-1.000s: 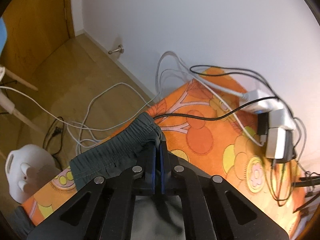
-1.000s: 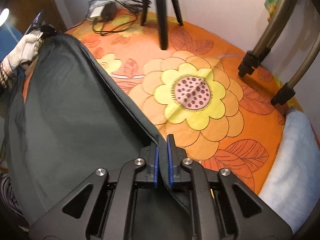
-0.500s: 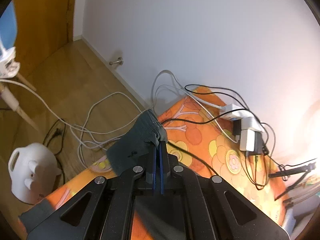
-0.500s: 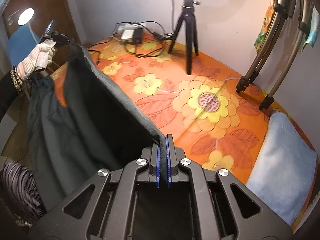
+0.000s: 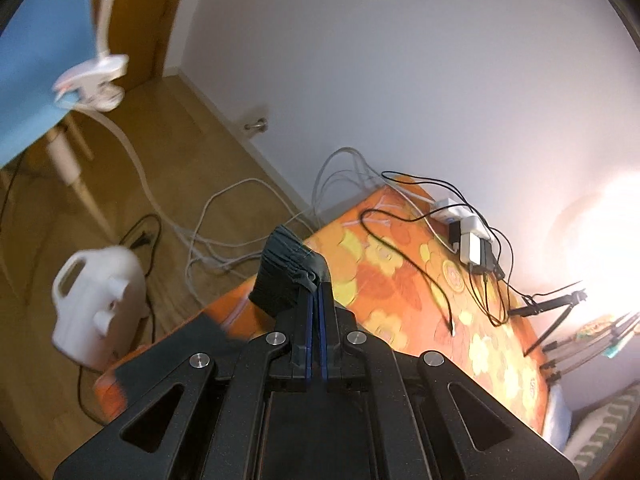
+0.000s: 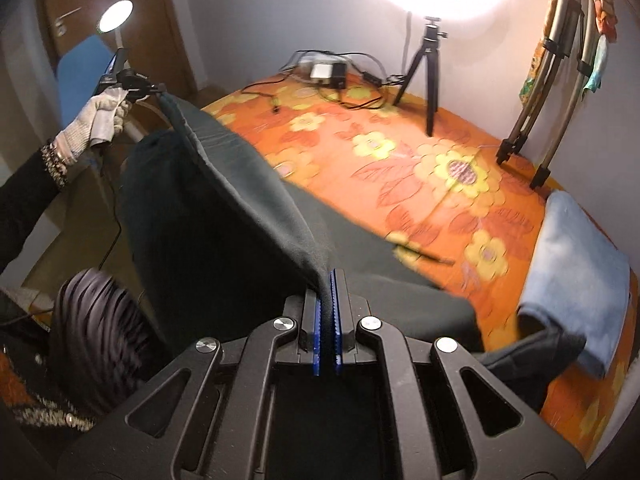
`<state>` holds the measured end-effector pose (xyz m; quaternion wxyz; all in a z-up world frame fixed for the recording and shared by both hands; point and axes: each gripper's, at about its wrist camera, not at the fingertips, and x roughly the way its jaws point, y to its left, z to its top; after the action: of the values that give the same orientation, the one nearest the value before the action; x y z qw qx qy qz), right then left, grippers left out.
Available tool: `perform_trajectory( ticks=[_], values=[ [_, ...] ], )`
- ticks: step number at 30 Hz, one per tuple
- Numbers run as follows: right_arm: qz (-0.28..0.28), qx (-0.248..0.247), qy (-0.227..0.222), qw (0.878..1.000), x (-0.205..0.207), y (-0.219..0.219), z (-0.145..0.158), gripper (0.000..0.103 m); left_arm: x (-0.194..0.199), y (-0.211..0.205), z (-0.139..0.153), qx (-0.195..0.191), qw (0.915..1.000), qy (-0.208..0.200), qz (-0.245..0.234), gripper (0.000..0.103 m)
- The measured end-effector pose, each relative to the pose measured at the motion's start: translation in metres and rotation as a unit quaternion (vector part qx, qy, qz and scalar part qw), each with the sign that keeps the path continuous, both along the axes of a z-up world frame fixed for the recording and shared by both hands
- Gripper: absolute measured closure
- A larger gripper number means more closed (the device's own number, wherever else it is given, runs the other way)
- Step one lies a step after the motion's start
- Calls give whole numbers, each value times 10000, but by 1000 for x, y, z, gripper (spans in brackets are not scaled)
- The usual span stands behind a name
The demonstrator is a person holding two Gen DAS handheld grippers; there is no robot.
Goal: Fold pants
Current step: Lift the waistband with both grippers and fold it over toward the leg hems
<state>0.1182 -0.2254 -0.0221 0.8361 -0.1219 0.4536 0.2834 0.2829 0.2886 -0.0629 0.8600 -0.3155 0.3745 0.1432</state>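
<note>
- One pair of dark pants (image 6: pixel 224 208), lifted above one orange floral bedspread (image 6: pixel 400 168).
- Two grippers: left gripper (image 5: pixel 316 292) and right gripper (image 6: pixel 329 280), each pinching the fabric edge.

The dark green fabric pants (image 6: pixel 240 200) are hanging between the left tool (image 6: pixel 158 90) and the right tool (image 6: pixel 328 280), over the orange flowered bed (image 6: pixel 400 168). A folded light blue towel (image 6: pixel 576 264) is lying on the bed's right side. A black tripod (image 6: pixel 424 60) is standing at the back.
</note>
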Motion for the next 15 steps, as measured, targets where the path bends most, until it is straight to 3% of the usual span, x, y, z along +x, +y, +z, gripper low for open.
perform_trajectory(
  ticks=[8, 15],
  values=[
    [152, -60, 440, 9989, -67, 10, -34, 98, -74, 17, -23, -245, 9997, 6, -69, 102],
    [223, -346, 707, 9967, -90, 16, -66, 98, -117, 25, -55, -422, 9985, 264, -238, 102]
  ],
)
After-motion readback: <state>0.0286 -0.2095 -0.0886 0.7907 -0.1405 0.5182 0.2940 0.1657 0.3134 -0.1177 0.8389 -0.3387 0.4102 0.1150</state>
